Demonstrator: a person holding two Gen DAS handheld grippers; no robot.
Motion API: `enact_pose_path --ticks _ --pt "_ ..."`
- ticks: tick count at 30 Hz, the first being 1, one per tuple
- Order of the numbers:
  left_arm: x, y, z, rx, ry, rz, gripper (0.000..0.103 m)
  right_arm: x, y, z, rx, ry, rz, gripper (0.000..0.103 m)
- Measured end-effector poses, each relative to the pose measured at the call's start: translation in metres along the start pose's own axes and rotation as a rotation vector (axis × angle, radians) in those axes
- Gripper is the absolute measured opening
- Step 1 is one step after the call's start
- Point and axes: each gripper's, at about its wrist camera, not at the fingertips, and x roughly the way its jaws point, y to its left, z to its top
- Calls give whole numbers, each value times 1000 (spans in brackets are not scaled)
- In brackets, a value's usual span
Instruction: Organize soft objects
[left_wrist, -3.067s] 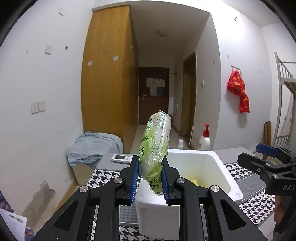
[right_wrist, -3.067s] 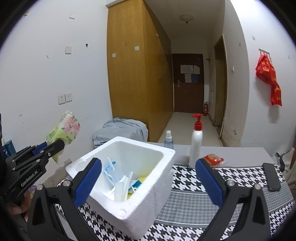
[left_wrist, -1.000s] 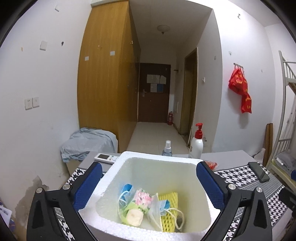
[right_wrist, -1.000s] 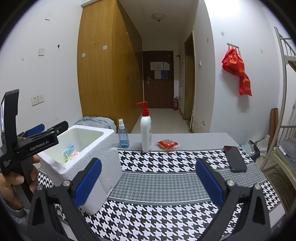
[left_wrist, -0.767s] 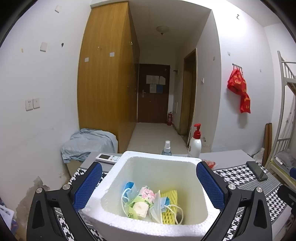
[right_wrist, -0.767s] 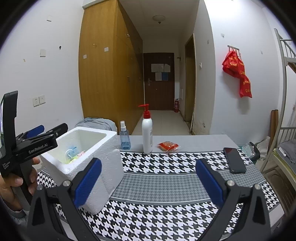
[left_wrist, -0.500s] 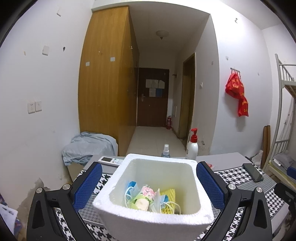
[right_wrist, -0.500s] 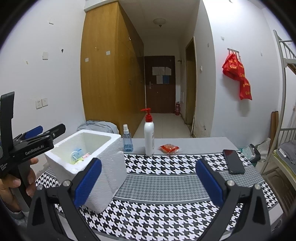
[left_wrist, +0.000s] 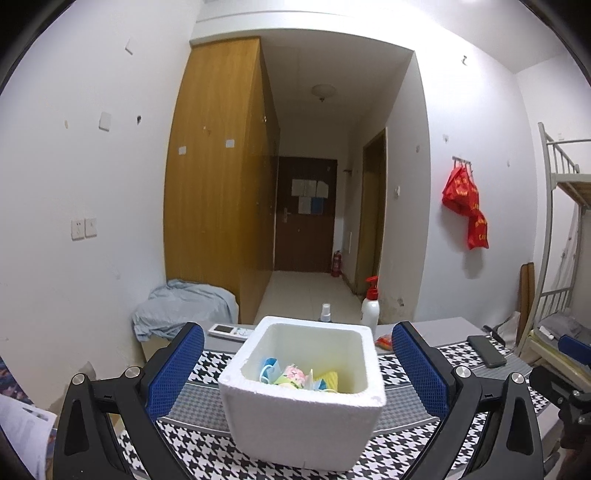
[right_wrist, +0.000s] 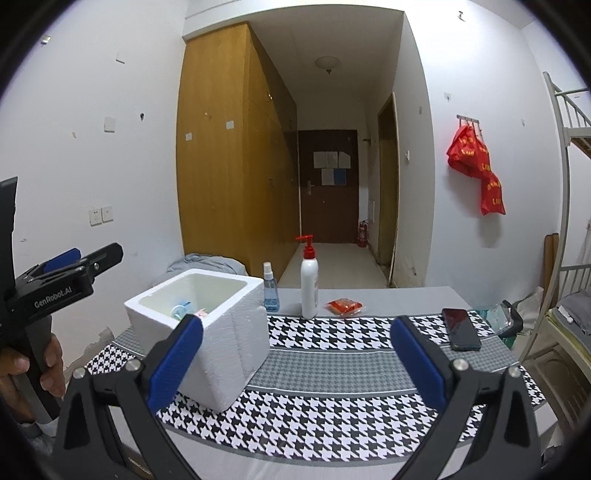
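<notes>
A white foam box (left_wrist: 301, 402) (right_wrist: 207, 334) stands on the houndstooth table cloth (right_wrist: 332, 373). Inside it lie several soft things: a flowered tissue pack (left_wrist: 293, 374), blue face masks (left_wrist: 267, 367) and a yellow foam net (left_wrist: 328, 380). My left gripper (left_wrist: 297, 373) is open and empty, level with the near side of the box, its blue pads wide on either side. My right gripper (right_wrist: 295, 358) is open too and holds nothing, back from the box over the cloth. In the right wrist view the left gripper (right_wrist: 79, 264) shows at the far left, held by a hand (right_wrist: 26, 369).
Behind the box stand a small spray bottle (right_wrist: 270, 291) and a white pump bottle with a red top (right_wrist: 309, 284). A red packet (right_wrist: 343, 306), a black phone (right_wrist: 461, 328) and a remote (left_wrist: 231, 329) lie on the table. A bunk bed frame (right_wrist: 569, 221) is at the right.
The left gripper let the green tissue pack go into the box and opened. Both grippers have since drawn back, so the box looks smaller and farther.
</notes>
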Motion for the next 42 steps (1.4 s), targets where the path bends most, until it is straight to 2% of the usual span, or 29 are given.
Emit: enact_pose_path --ticks 14,34,42 --pt "-54 -11 -19 30 -52 -6 102 -51 0 -18 11 -55 18 102" --pt "-88 0 -57 25 -53 -29 102 -74 20 -50 -9 -70 53 102" --pt "-97 -6 -79 46 -52 -53 102 -83 19 -65 20 -80 55 102"
